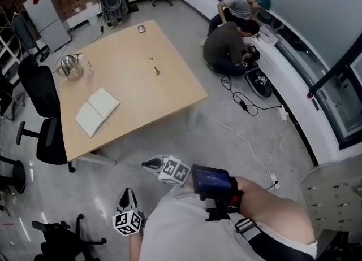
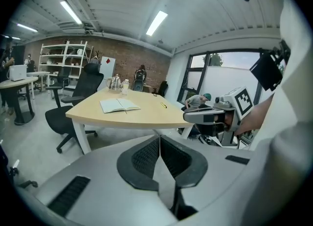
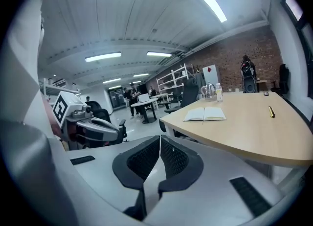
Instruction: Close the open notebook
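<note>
Notebook lies open, pages up, on the worktop nr its left edge. Pen & kettle sit farther back, well apart from it. Left tongs & right tongs hang off the worktop by the person's body. Both are clenched w/ nothing between them.

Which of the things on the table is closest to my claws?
The open notebook, lying by the near edge of the table. The pen, the kettle and the small grey object all sit farther back.
</note>
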`<state>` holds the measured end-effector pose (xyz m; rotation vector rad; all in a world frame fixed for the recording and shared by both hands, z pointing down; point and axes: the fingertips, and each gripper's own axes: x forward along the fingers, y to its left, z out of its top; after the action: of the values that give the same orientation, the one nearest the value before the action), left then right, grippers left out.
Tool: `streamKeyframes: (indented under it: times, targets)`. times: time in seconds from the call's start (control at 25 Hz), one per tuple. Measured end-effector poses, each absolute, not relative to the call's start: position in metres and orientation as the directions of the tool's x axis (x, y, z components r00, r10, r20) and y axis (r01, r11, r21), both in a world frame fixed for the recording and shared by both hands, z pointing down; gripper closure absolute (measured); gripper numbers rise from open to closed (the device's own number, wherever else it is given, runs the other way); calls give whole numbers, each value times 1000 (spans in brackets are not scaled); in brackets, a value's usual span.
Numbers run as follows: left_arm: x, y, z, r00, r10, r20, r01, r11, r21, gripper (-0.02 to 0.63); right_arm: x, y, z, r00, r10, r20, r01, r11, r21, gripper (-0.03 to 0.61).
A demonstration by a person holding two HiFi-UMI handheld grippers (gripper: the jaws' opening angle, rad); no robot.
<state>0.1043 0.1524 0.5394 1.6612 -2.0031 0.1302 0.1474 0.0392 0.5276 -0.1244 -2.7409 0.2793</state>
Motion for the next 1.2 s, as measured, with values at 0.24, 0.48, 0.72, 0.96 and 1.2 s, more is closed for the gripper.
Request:
streamKeyframes:
  times: [0.24,0.48,0.72,0.96,1.2]
  targets:
    - [86,128,537,-116,-875,470,-940,250,232,601,136,15,533,-926,130,353,42,969,-245,560]
    - [82,109,540,-99,-869,484,-947,233,223,601,137,0,537,-931,122,344,29,964,-264,560]
    - [74,98,545,-85,-870,486,-946,224,236,601,142,-4,550,-919,111,378,4,961,-275,561]
    - [53,99,553,-49,-868,493,-944,202,261,601,126,-1,553,-910,89,405,-26,962,-270,560]
    - [11,87,551,-27,-876,481,-952,169,254,601,93,-2,548,-908,70,413,-40,967,-253,561]
